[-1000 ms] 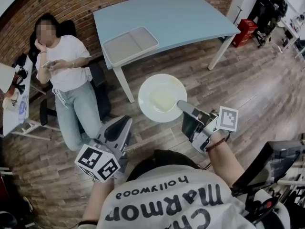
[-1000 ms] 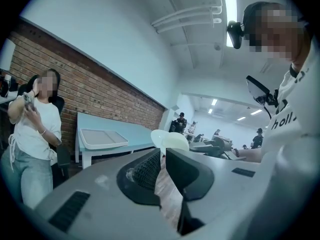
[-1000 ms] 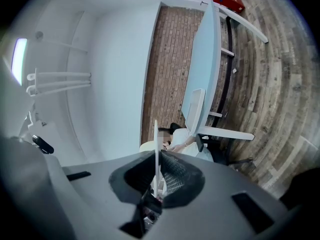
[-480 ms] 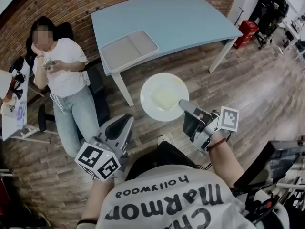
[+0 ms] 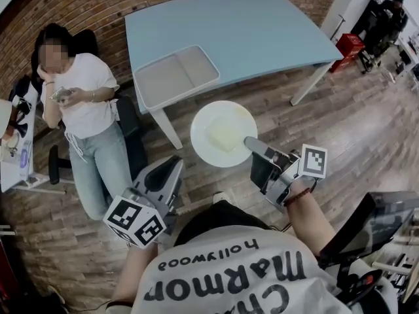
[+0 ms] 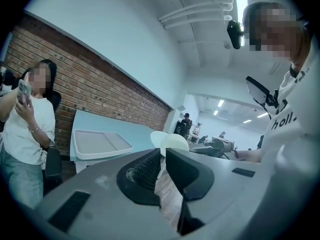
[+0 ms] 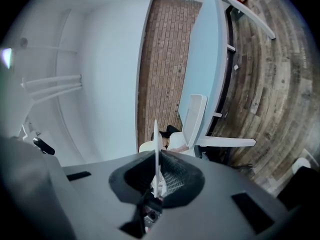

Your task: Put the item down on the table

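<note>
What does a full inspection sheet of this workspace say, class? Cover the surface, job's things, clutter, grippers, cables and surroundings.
Surface: light blue table, bare apart from a tray at its near corner.
Job's things: white plate, held over the floor, not yet on the table.
Clutter: nothing seen.
Grippers: right gripper shut on the plate's rim; left gripper narrowly open, empty.
Cables: nothing seen.
Surroundings: wooden floor, brick wall, seated person beside the table.

Room surroundings
A seated person in a white T-shirt holds a phone, left; a pale grey rectangular tray lies nearby; a red box, far right.
</note>
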Available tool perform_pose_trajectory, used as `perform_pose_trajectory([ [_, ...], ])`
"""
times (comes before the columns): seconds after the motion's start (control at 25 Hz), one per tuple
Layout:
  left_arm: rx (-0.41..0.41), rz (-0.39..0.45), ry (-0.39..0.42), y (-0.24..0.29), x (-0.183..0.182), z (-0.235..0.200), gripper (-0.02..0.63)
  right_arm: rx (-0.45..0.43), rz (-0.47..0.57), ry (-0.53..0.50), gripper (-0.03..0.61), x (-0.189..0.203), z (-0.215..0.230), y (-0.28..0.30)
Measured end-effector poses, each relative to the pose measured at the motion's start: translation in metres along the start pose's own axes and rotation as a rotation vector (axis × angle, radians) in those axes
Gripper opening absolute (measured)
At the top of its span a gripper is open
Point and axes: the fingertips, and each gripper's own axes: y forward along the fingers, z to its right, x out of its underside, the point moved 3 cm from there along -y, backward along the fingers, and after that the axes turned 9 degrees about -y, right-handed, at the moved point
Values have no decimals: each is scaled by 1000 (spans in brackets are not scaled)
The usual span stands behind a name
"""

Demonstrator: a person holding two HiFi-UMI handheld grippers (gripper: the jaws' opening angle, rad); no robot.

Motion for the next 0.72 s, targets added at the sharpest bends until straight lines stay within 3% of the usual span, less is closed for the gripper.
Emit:
perform_pose_trajectory([
  [0.72, -69, 2, -21, 83, -10, -36, 29, 10, -97, 26, 25, -75, 54, 30],
])
